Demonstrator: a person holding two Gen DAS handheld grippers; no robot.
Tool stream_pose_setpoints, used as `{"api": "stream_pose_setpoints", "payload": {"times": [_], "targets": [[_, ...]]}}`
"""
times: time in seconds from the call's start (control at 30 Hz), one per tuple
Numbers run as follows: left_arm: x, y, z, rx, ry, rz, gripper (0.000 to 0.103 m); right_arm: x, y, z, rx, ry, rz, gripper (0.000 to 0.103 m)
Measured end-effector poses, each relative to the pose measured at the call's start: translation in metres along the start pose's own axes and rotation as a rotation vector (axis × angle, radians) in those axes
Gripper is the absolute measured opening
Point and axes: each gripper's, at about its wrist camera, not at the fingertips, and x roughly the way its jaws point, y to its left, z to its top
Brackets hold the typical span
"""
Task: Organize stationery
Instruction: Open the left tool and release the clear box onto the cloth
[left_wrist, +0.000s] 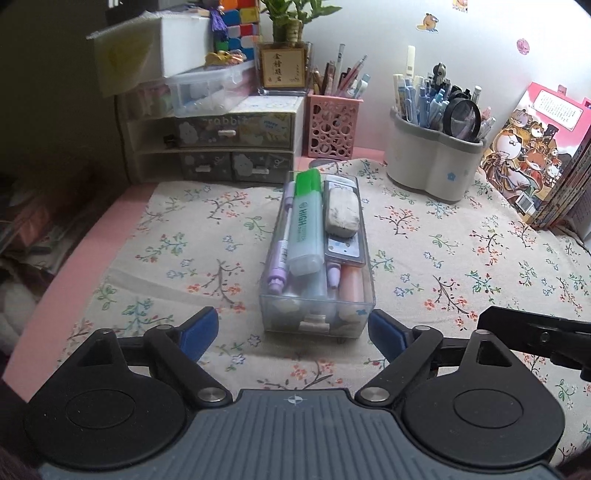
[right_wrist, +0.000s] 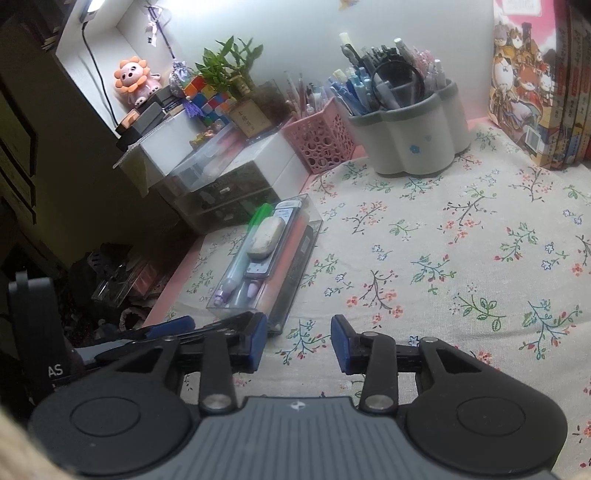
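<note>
We hold both grippers low over the floral tablecloth (left_wrist: 424, 236), and between them, a little farther out, stands the clear plastic stationery box (left_wrist: 317, 317), filled to its rim. In it we see a green highlighter (left_wrist: 304, 221) lying lengthwise, a lilac pen (left_wrist: 282, 254) along its left side, a worn white eraser (left_wrist: 341, 210) toward the far right, a small flat lilac case (left_wrist: 345, 249) just nearer than the eraser, and an orange marker (left_wrist: 351, 286) at the near right. Our left gripper (left_wrist: 293, 330) is released: its blue pads (left_wrist: 207, 325) stand apart, one on either side of the box's near end, without pressing on it. Our right gripper (right_wrist: 298, 345) is also released, its pads (right_wrist: 340, 343) parted over bare cloth with nothing between them, just right of the box's near corner. Along the far edge stand a small drawer unit (left_wrist: 236, 147) at the left, a pink perforated pen cup (left_wrist: 332, 125), a grey-rimmed white pen holder (left_wrist: 432, 162) crowded with pens, and illustrated books (left_wrist: 535, 147) at the right.
</note>
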Motion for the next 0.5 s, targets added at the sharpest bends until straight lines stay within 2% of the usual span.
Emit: {"api": "stream_pose_setpoints", "payload": {"times": [0.07, 0.13, 0.2, 0.33, 0.5], "targets": [[-0.015, 0.003, -0.002, -0.006, -0.023, 0.030, 0.093, -0.006, 0.007, -0.003, -0.040, -0.013, -0.005, 0.049], [-0.031, 0.005, -0.005, -0.011, -0.045, 0.052, 0.098, -0.013, 0.015, -0.006, -0.086, -0.038, -0.020, 0.064], [-0.045, 0.007, -0.007, -0.019, -0.062, 0.074, 0.098, -0.022, 0.024, -0.010, -0.147, -0.076, -0.030, 0.066], [-0.064, 0.011, -0.006, -0.055, -0.071, 0.088, 0.098, -0.038, 0.040, -0.014, -0.244, -0.132, -0.034, 0.082], [-0.081, 0.010, -0.004, -0.059, -0.092, 0.107, 0.098, -0.046, 0.054, -0.016, -0.304, -0.148, -0.035, 0.085]]}}
